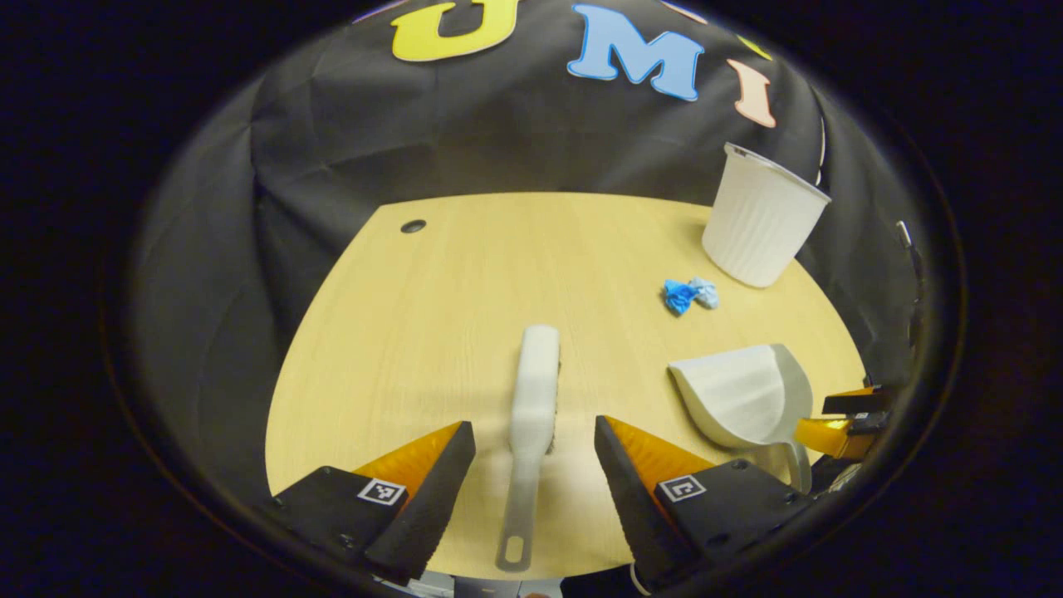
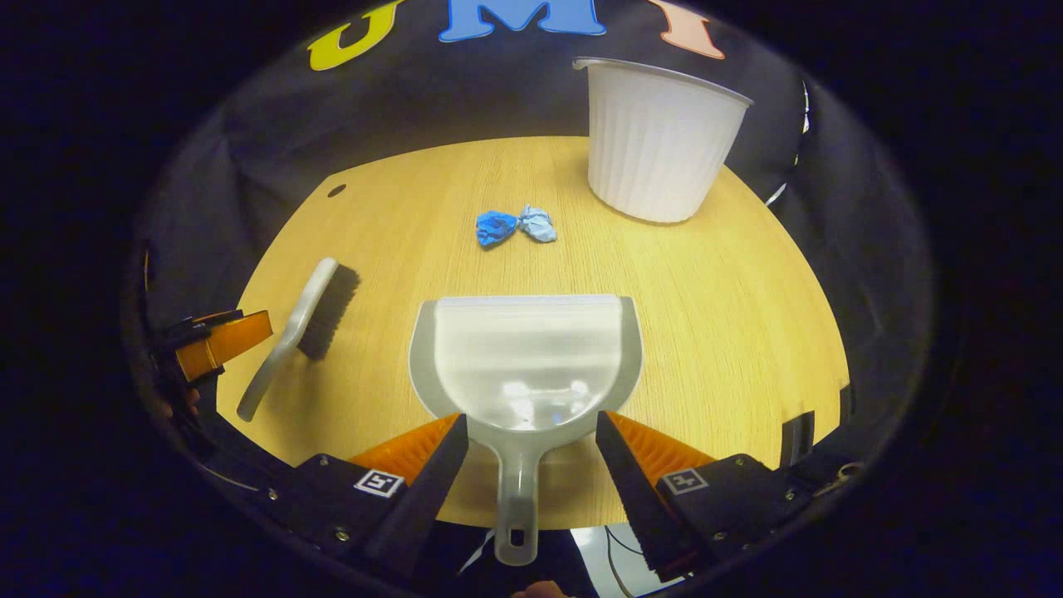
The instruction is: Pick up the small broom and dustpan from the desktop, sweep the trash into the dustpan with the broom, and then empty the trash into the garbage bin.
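Note:
A small white broom (image 1: 531, 415) lies on the wooden desktop (image 1: 465, 282), its handle pointing toward me between the wide-apart fingers of my left gripper (image 1: 536, 477), which is open. In the right gripper view the broom (image 2: 303, 328) lies at the left with dark bristles. A pale grey dustpan (image 2: 523, 365) rests flat, its handle running back between the spread fingers of my right gripper (image 2: 531, 473), also open. The dustpan (image 1: 743, 394) sits at the right in the left gripper view. Two crumpled blue scraps of trash (image 2: 515, 226) (image 1: 689, 295) lie beyond the pan.
A white ribbed bin (image 2: 656, 137) (image 1: 760, 220) stands upright at the far right of the desktop (image 2: 731, 274). A small dark hole (image 1: 413, 226) marks the far left corner. Black cloth backs the desk. The other gripper (image 2: 220, 340) shows at the left edge.

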